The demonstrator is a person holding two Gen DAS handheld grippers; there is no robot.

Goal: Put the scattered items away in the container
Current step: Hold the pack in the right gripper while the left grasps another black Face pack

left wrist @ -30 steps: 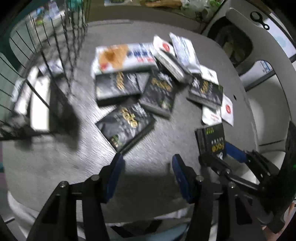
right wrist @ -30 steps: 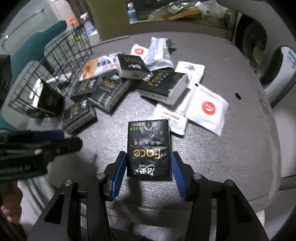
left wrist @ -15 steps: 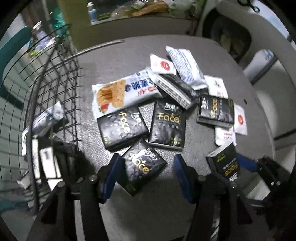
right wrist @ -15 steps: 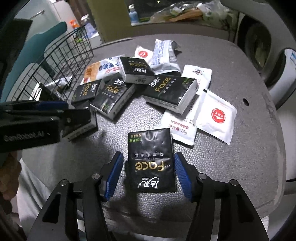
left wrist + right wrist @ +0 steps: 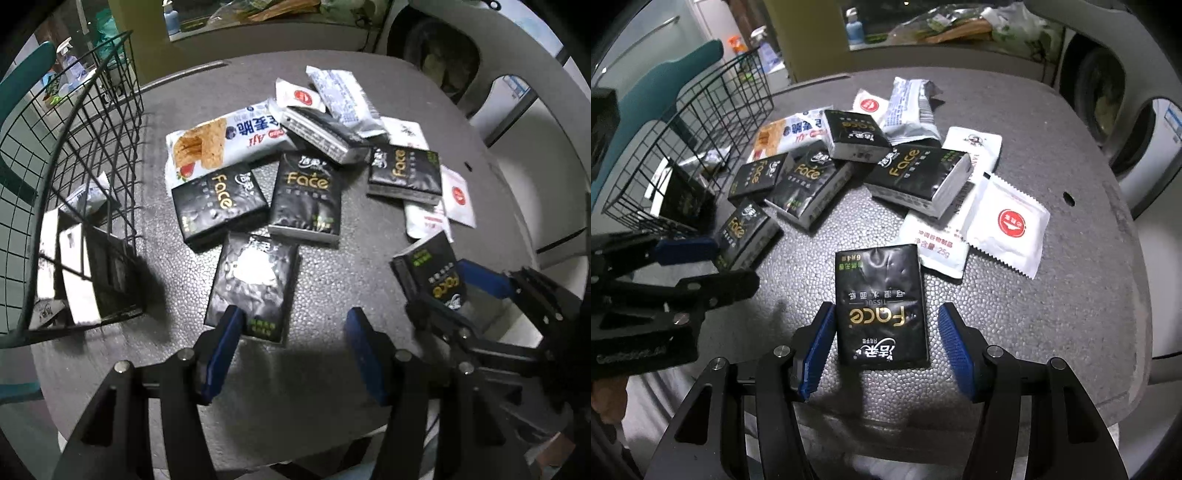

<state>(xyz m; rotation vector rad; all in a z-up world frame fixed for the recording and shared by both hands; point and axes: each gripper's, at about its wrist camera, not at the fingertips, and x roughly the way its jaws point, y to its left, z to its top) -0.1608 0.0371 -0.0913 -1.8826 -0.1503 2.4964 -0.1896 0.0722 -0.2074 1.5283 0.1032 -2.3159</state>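
both claws held open, nothing gripped. right claw [image 5: 886,347] straddles tissue pack [image 5: 881,306] flat on bench [image 5: 1052,314]; wire basket [image 5: 683,147] at 10 o'clock. pack could be pinched off-centre and slip, jaws being uneven.

Bare grey pebbled bench [image 5: 1052,314] lay open along the near edge and far right. A heap of black tissue packs [image 5: 304,195] and white sachets [image 5: 1008,221] crowded the middle. The black wire basket [image 5: 92,155] walled the left side, open at its top. One black pack [image 5: 255,288] lay between the heap and the left claw [image 5: 291,354], another [image 5: 881,306] between the right claw's [image 5: 886,347] spread fingers.
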